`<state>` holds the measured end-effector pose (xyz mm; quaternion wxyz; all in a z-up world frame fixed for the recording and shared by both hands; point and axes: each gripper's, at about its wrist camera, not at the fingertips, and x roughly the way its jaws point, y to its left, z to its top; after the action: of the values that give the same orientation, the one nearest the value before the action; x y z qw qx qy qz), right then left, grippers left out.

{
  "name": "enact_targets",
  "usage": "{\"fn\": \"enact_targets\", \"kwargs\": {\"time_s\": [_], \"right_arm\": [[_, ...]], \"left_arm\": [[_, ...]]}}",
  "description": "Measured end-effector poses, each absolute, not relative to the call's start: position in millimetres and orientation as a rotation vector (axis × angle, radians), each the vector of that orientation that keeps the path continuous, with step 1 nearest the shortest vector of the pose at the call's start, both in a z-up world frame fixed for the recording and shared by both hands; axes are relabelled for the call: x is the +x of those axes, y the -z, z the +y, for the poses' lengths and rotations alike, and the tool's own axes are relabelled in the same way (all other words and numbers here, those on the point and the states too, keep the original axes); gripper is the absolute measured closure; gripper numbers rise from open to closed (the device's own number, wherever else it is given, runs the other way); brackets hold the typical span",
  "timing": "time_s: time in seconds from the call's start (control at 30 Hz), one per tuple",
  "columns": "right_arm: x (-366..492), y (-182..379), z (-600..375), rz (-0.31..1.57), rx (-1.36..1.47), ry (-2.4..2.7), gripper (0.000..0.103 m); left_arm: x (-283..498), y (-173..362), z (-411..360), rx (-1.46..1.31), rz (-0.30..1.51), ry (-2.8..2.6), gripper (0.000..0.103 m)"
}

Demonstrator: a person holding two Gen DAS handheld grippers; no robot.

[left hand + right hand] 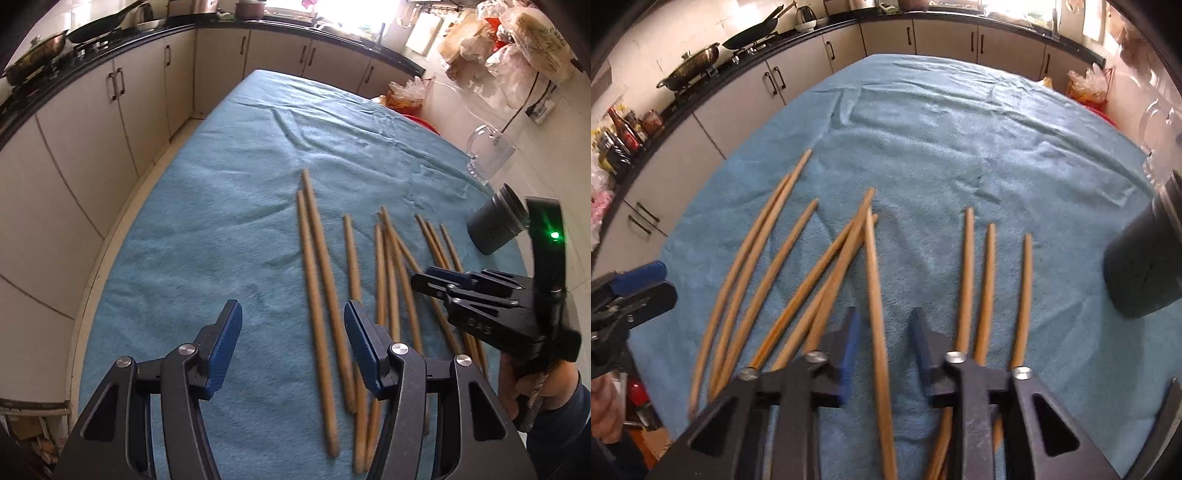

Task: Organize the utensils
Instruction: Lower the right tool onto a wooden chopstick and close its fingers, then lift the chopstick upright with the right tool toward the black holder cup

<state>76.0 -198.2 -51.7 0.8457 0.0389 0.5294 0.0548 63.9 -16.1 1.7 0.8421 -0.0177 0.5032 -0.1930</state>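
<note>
1. Step in hand: first pick-up. Chopsticks (391, 280) lie loose on the blue cloth (221, 221), fanned out, some crossing; none in the dark cup (495, 229) as far as I can see.
2. R gripper (884, 314): pointing down at the middle of the spread, jaws narrow, one stick (873, 280) running up btwn them. Small gaps show both sides, so pads not pressing yet; no grip.
3. L gripper (291, 308): jaws about half wide, holding nothing, hovering over the two long sticks (314, 258) at the left of the spread.
4. Cup stands at the cloth's right edge, near R gripper; glass mug (487, 155) just beyond it.
5. Next, prob: R clamps that one stick w/o catching its neighbours, lifts, tips it end-first into the cup.
6. Watch: thin round stick may roll or pivot in the pads.
</note>
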Motion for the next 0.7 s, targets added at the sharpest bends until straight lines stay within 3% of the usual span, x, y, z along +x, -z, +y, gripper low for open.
{"fn": "enact_targets", "kwargs": {"time_s": [0.03,0.5,0.7], "right_arm": [[80,54,-201,1.121,0.078,-0.108,0.095],[69,53,-228,1.106,0.251,-0.151,0.095],[65,49,-230,1.087,0.261,-0.160,0.095]], "left_arm": [[64,-3,-20,-0.032,1.060,0.412,0.046],[116,22,-46,0.022,1.143,0.344,0.047],[124,34,-55,0.081,1.152,0.299,0.060]]}}
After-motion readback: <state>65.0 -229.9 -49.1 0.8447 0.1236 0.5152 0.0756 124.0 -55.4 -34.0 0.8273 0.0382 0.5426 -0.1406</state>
